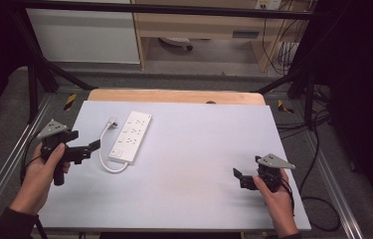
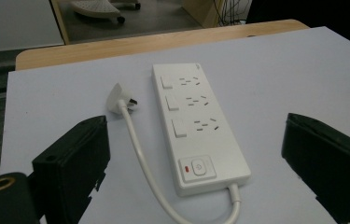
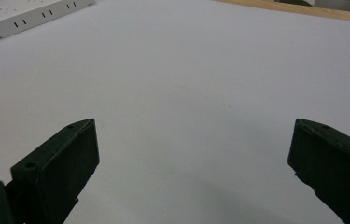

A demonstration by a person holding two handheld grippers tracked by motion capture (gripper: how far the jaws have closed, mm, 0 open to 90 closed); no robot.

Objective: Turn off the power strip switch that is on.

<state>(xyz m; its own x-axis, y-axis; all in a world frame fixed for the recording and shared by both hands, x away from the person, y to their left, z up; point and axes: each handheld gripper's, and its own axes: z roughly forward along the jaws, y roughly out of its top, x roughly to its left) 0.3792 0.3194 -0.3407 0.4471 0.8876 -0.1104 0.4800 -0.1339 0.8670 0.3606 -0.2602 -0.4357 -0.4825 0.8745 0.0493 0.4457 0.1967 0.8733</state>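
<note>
Power strip [image 2: 196,128] flat on table [image 1: 184,164] | cord [image 2: 147,172] loop cropped | left gripper [image 2: 196,158], right gripper [image 3: 191,168] jaws spread, empty

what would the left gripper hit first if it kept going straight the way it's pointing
Probably the white power strip: it lies dead ahead between the open jaws of the left gripper. Its looped cable sits nearer, so that could touch first; depth is unclear.
</note>
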